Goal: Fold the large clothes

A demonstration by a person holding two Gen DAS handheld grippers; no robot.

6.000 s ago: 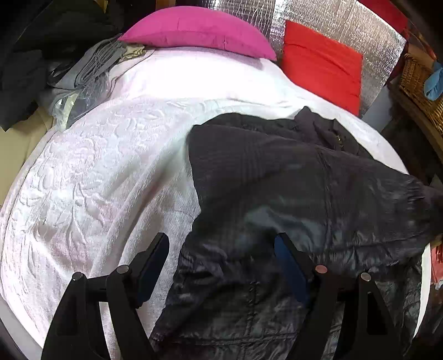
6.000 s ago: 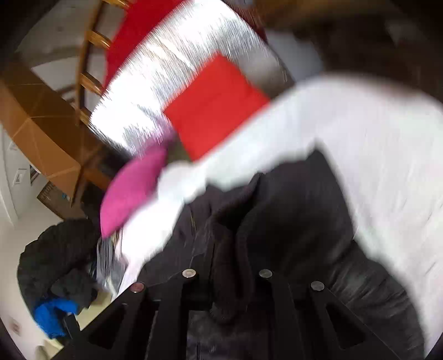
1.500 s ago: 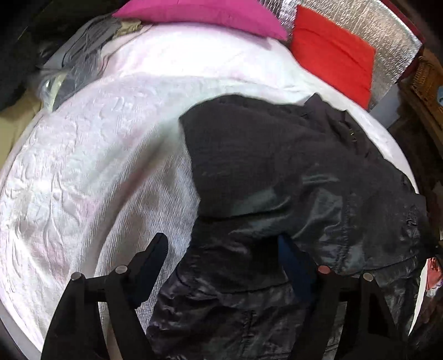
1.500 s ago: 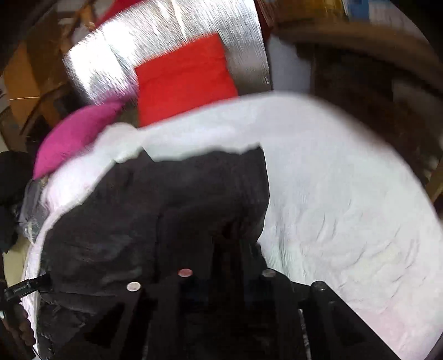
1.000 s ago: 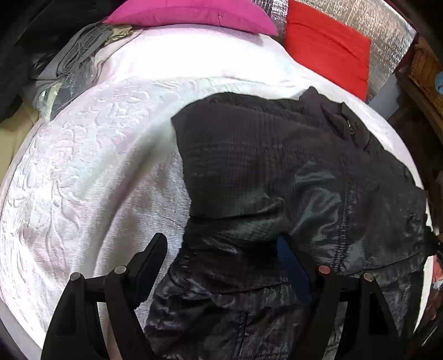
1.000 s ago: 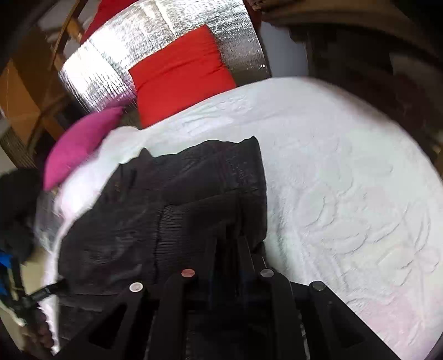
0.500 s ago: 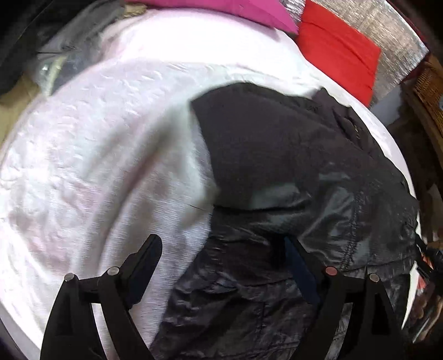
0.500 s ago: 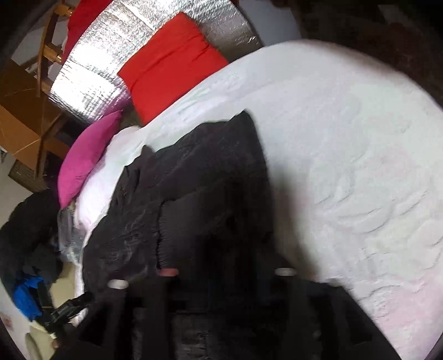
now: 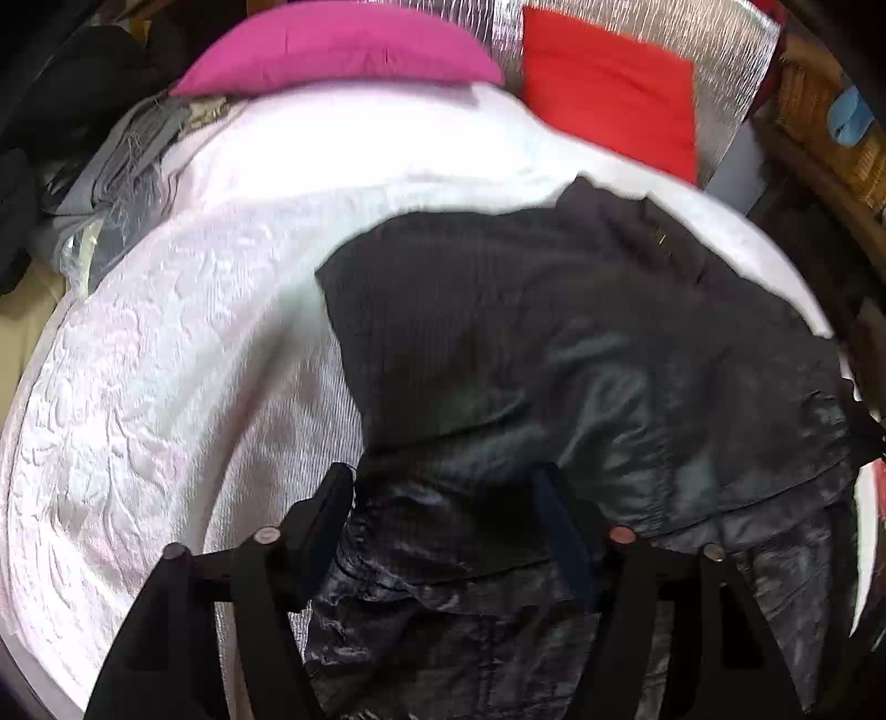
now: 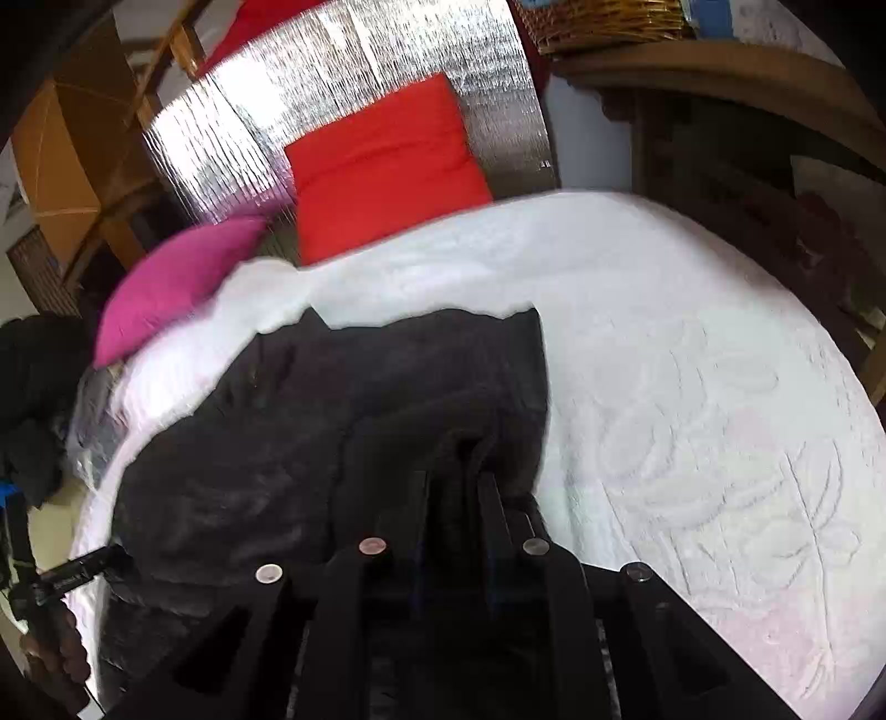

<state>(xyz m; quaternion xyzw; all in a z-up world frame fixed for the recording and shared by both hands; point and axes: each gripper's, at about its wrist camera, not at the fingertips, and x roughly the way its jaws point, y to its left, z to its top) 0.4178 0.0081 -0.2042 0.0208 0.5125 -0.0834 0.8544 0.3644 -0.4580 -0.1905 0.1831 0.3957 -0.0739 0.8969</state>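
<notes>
A large black jacket (image 9: 554, 360) lies partly folded on the white bedspread (image 9: 166, 360); its knit sleeve or lining lies over the shiny quilted body. My left gripper (image 9: 443, 498) is open, its fingers spread over the jacket's near left edge, holding nothing. In the right wrist view the jacket (image 10: 332, 415) fills the lower left. My right gripper (image 10: 454, 482) is shut on a fold of the jacket's black fabric near its right edge. The left gripper's tip (image 10: 83, 570) shows at the far left.
A pink pillow (image 9: 332, 50) and a red pillow (image 9: 609, 88) lean on a silver panel (image 10: 332, 94) at the bed's head. Grey clothes (image 9: 122, 166) are piled at the left edge. A wicker basket (image 10: 609, 22) stands on wooden furniture at the right.
My right gripper has stayed shut on the jacket fabric and carried it across the bed. My left gripper has shifted slightly above the jacket's near edge, still open.
</notes>
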